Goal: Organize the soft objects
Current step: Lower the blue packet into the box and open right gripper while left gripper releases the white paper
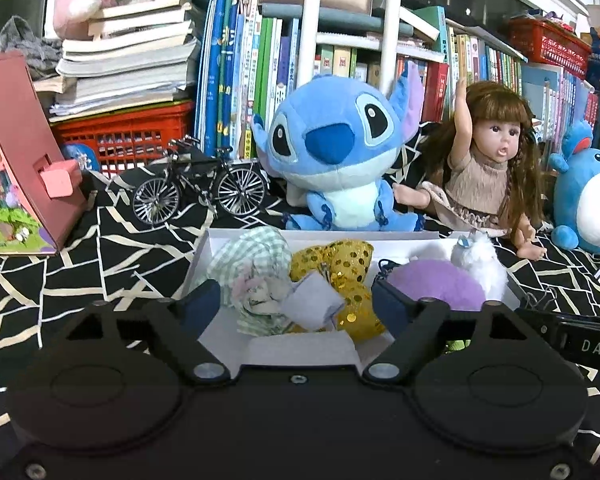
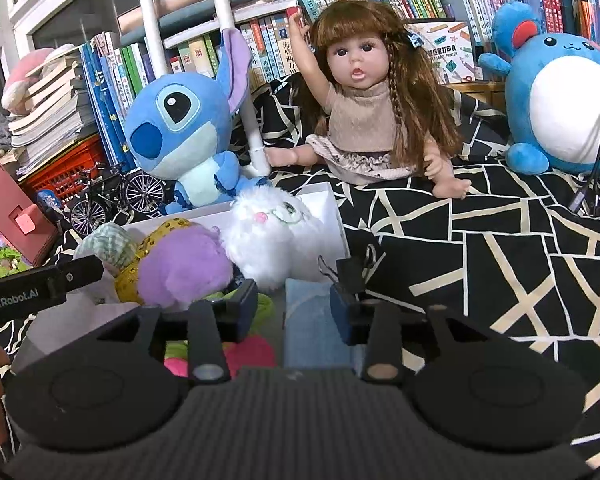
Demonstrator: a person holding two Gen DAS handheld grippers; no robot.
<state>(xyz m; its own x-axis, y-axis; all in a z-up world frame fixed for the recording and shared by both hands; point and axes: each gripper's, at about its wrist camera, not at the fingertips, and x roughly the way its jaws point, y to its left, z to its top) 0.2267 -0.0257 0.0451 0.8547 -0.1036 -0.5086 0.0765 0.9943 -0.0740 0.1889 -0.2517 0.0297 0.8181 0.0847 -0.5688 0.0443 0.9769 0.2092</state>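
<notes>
A black cloth with cream line pattern [image 2: 480,240] covers the surface in front of packed bookshelves [image 1: 240,60]. A white box [image 1: 204,256] lies on it, holding the soft objects: a green checked fabric bundle [image 1: 252,268], a gold sequin piece [image 1: 348,264], a purple plush [image 1: 436,284] and a white fluffy plush [image 2: 272,224].

Open cloth lies to the right of the box; a Stitch plush [image 1: 340,152] and a doll [image 1: 492,152] sit just behind its far edge.

The left gripper [image 1: 296,304] hangs over the box, jaws wide apart, nothing pressed. The right gripper [image 2: 294,308] has its jaws apart, clamping nothing.

The gripper bodies hide the near box edge. Only the right wrist view shows the white plush's face, a binder clip [image 2: 352,272] and pink and green items [image 2: 252,350], partly hidden.
</notes>
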